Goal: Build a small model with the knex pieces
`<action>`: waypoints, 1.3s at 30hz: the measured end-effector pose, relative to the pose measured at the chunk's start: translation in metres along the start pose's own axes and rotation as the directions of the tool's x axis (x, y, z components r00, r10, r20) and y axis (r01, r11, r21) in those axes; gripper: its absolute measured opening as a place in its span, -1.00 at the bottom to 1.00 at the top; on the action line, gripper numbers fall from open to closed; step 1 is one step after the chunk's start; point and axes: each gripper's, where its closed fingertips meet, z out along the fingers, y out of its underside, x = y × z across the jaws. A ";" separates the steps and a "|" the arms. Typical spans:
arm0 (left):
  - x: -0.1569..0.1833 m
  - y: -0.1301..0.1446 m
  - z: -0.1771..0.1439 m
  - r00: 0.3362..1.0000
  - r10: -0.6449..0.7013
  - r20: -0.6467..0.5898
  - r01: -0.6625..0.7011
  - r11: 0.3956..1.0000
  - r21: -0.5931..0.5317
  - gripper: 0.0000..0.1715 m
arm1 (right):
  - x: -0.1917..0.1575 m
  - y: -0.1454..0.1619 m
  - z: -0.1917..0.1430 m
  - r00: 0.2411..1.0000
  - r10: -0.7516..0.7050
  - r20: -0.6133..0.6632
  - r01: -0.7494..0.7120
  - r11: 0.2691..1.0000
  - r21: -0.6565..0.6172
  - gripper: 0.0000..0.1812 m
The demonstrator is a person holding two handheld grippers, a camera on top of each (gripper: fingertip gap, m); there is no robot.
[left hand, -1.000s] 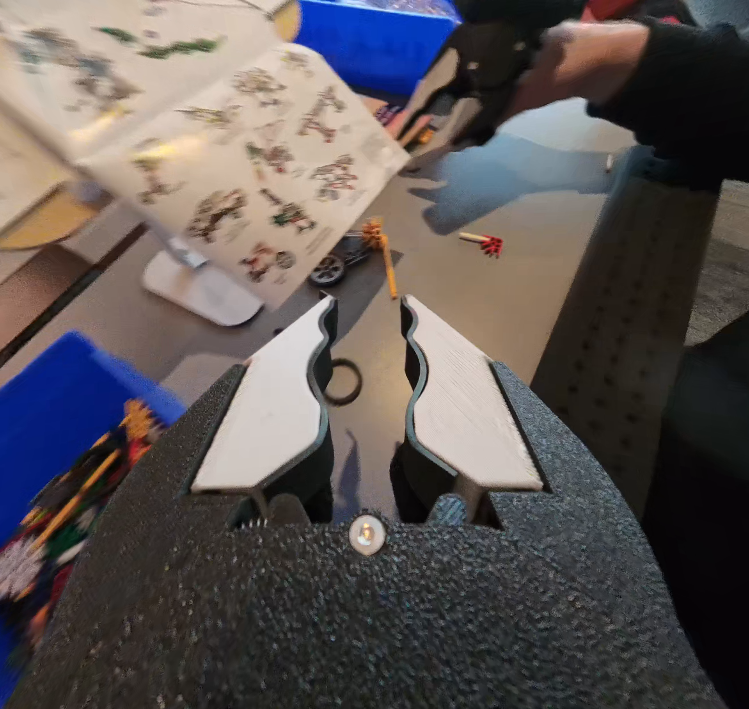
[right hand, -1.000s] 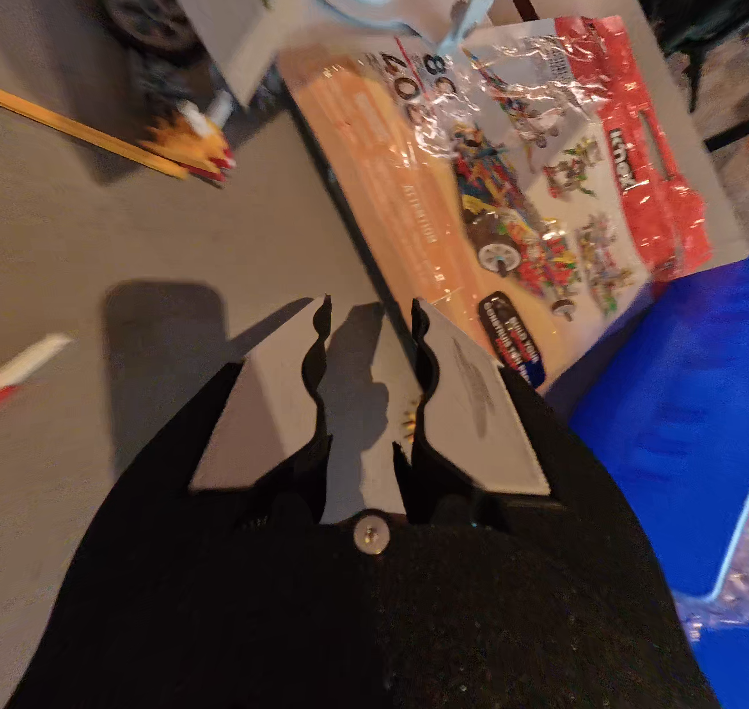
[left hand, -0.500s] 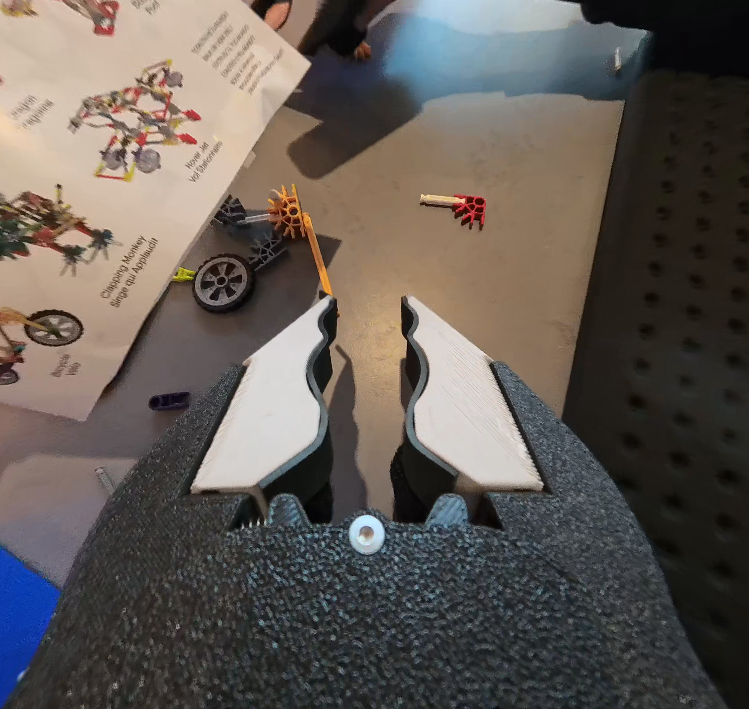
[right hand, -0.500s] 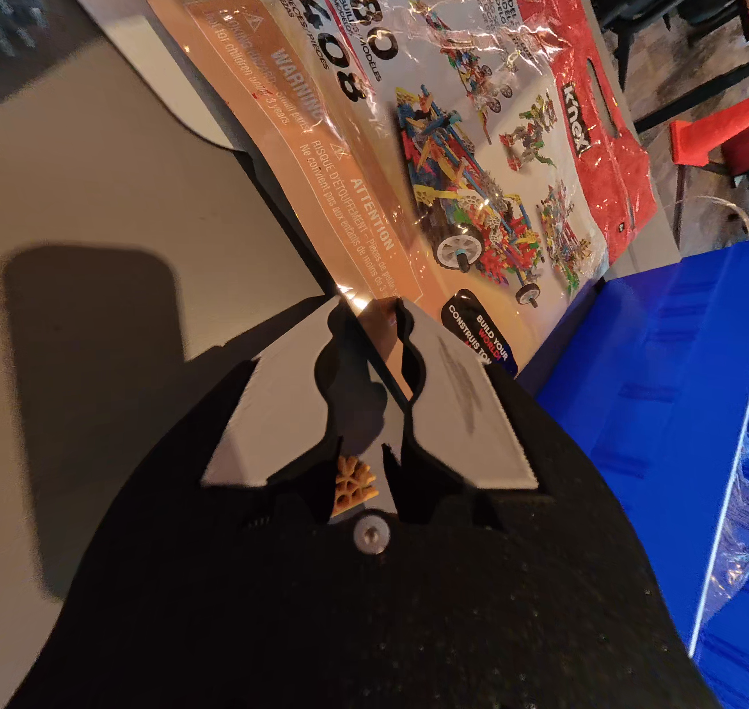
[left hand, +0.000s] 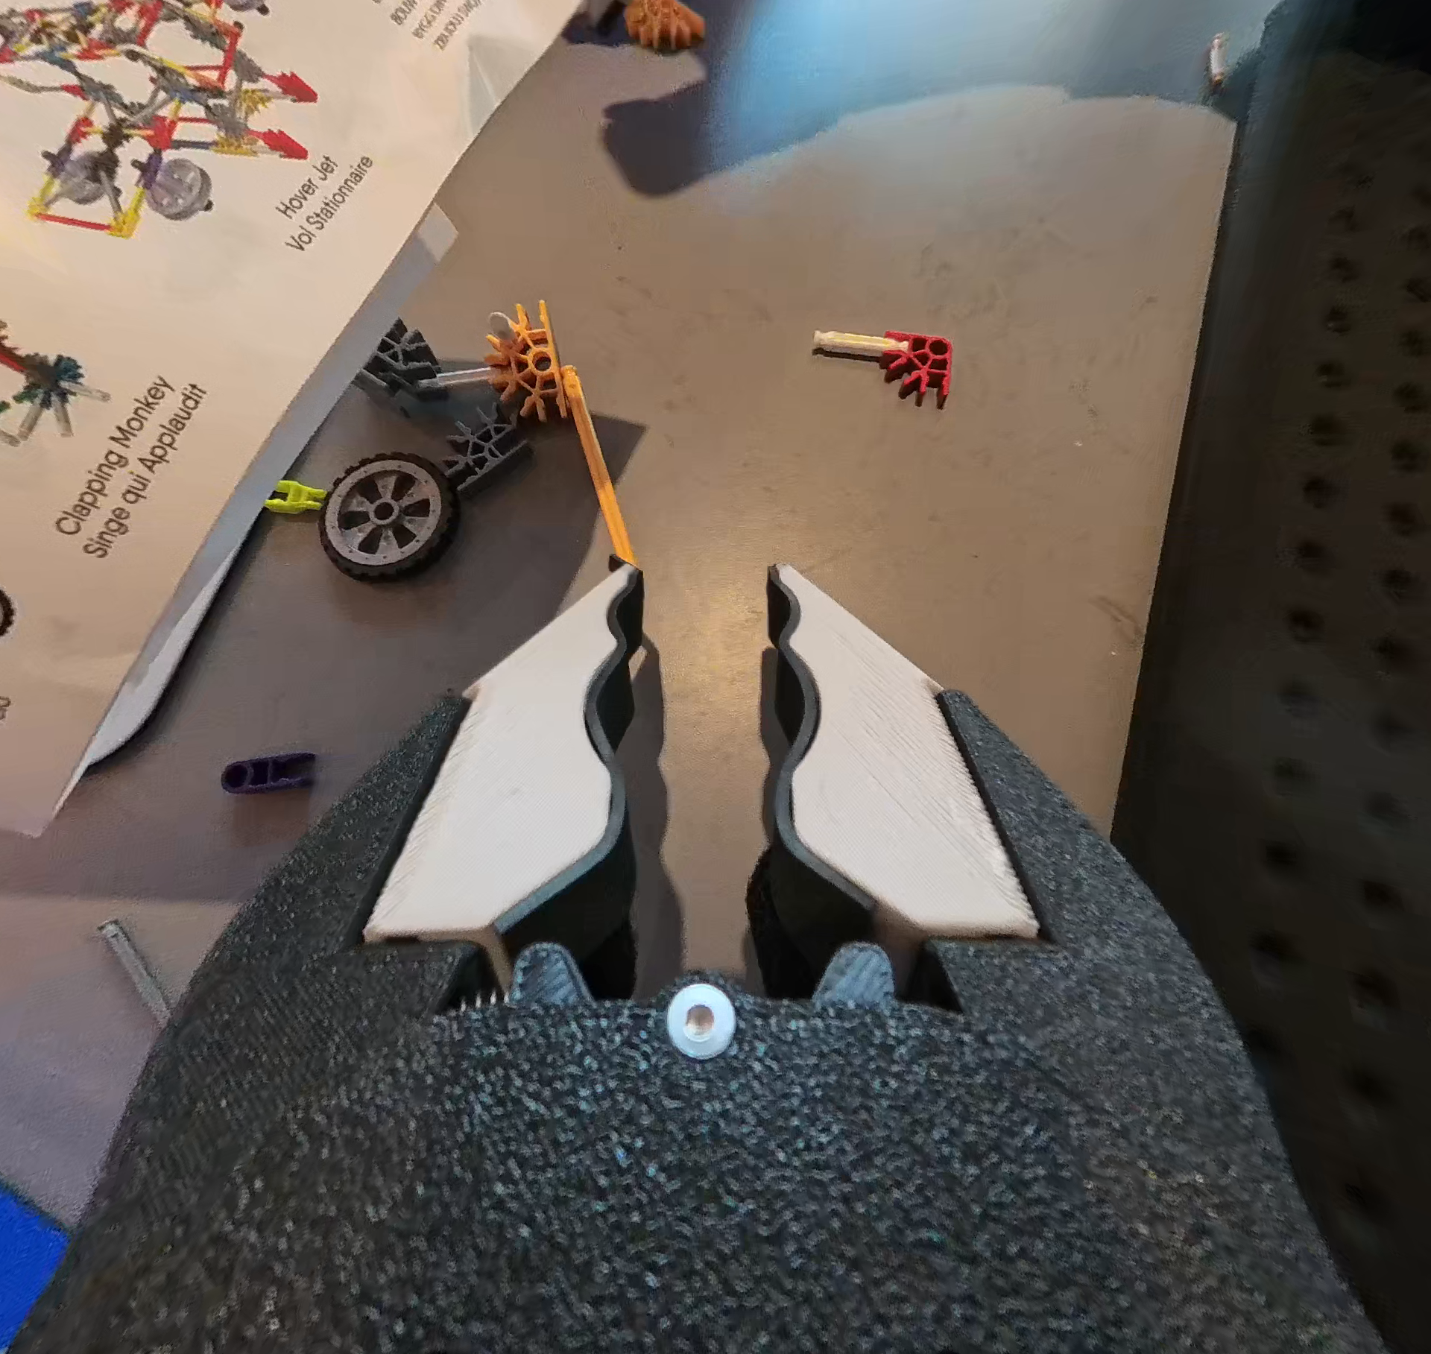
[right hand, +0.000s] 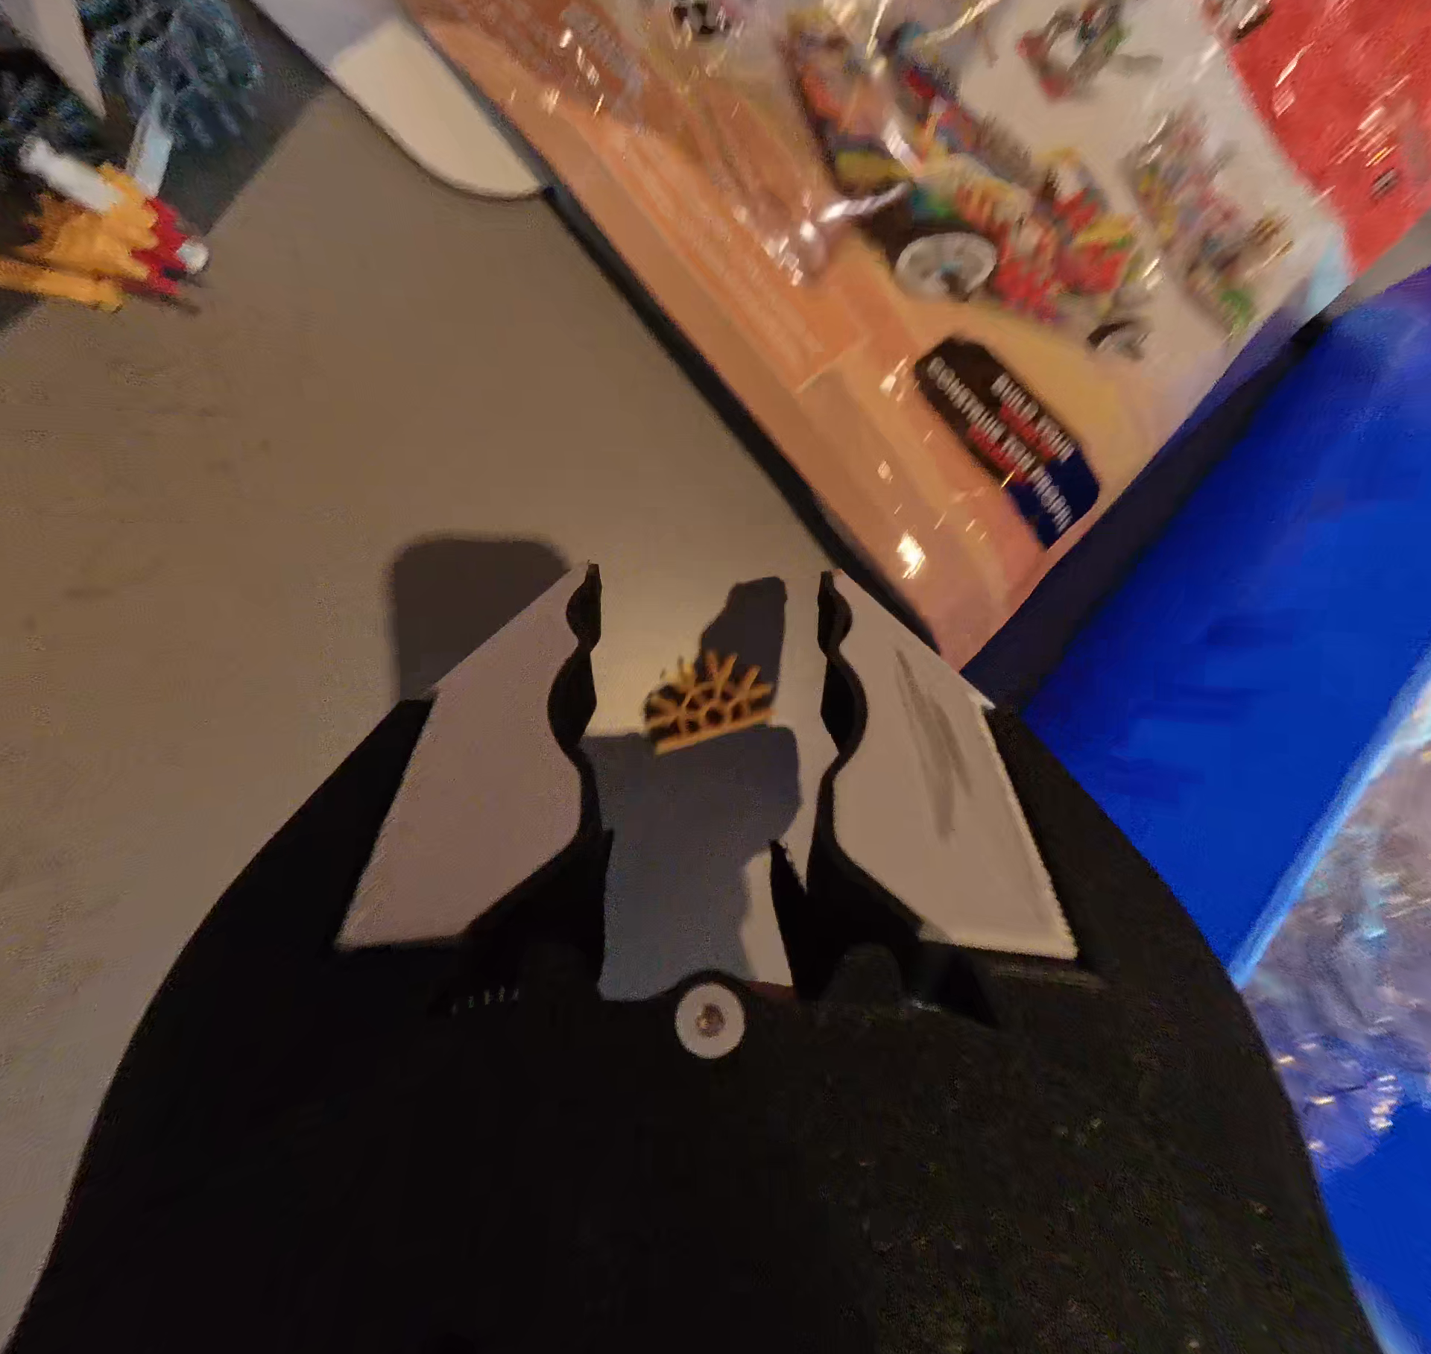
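Note:
My left gripper (left hand: 705, 577) is open and empty, low over the grey table (left hand: 813, 527). Its left fingertip is at the near end of an orange rod (left hand: 596, 465) that joins an orange snowflake connector (left hand: 530, 366), grey connectors and a black wheel (left hand: 385, 516). A red connector with a short cream rod (left hand: 914, 364) lies ahead to the right. My right gripper (right hand: 708, 581) is open over the table; an orange half-round connector (right hand: 711, 701) lies on the table between its fingers, untouched. That connector also shows far off in the left wrist view (left hand: 662, 18).
A printed instruction sheet (left hand: 178, 248) hangs over the table on the left, with a purple clip (left hand: 267, 772) and a grey rod (left hand: 135, 968) below it. A dark perforated surface (left hand: 1332, 543) borders the right. A toy-kit bag (right hand: 890, 194) and a blue bin (right hand: 1239, 620) lie right of my right gripper. About 25 cm separates my left fingertips from my right. My left gripper's tips are some 7 cm from the orange rod (left hand: 596, 465). The black wheel (left hand: 385, 516) is about 11 cm from my left fingertips and 20 cm from my right.
My left gripper moved forward to the orange rod. My right gripper opened wider and shifted; the orange half-round connector now lies farther out between its fingers.

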 end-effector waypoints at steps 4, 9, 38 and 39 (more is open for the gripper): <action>0.004 0.001 0.003 1.000 0.007 -0.013 -0.007 1.000 -0.007 -0.64 | -0.001 0.026 -0.002 0.998 0.054 0.011 -0.054 0.998 -0.017 -0.52; 0.006 0.004 0.007 1.000 0.013 -0.014 -0.014 1.000 -0.021 -0.64 | -0.011 0.038 0.002 0.990 0.117 0.076 -0.115 0.993 -0.030 -0.70; 0.006 0.002 0.012 0.999 0.019 -0.027 -0.019 1.000 0.002 -0.64 | -0.032 0.001 0.016 0.981 0.030 0.192 -0.053 0.992 0.116 -0.73; 0.004 0.002 0.011 1.000 0.019 -0.021 -0.019 1.000 0.003 -0.64 | -0.037 0.001 0.011 0.980 0.026 0.198 -0.050 0.992 0.118 -0.73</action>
